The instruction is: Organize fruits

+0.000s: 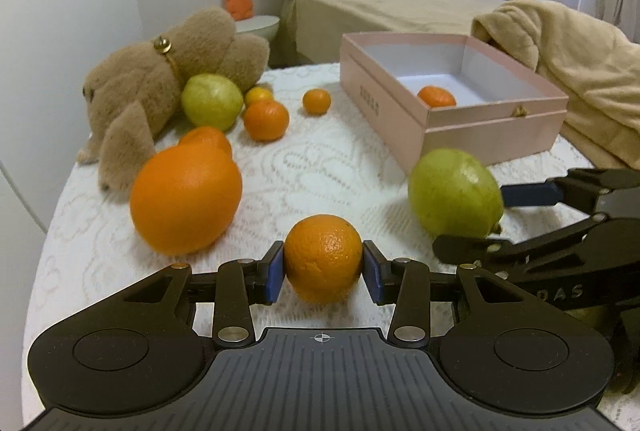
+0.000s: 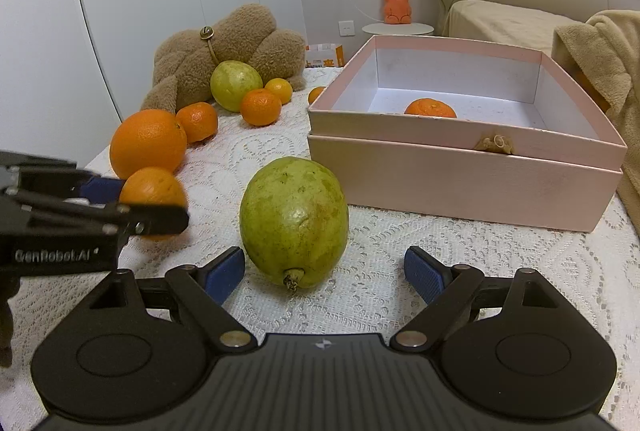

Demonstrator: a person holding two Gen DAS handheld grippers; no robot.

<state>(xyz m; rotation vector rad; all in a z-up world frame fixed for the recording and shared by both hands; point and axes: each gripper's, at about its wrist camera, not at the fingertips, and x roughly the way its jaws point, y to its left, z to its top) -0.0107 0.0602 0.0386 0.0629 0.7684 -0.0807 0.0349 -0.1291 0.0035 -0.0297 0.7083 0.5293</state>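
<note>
My left gripper (image 1: 323,273) is shut on a small orange (image 1: 322,258) low over the lace tablecloth; the same orange (image 2: 154,197) shows in the right wrist view, between its fingers. My right gripper (image 2: 324,275) is open around a green guava (image 2: 294,221) that lies on the cloth, its pads apart from the fruit. That guava (image 1: 454,193) also shows in the left wrist view. A pink box (image 2: 464,167) stands behind it with one tangerine (image 2: 430,108) inside.
A big orange (image 1: 186,199), several tangerines (image 1: 266,119) and a second guava (image 1: 212,102) lie by a brown plush toy (image 1: 160,79) at the table's far left. A beige blanket (image 1: 580,63) lies beside the box on the right.
</note>
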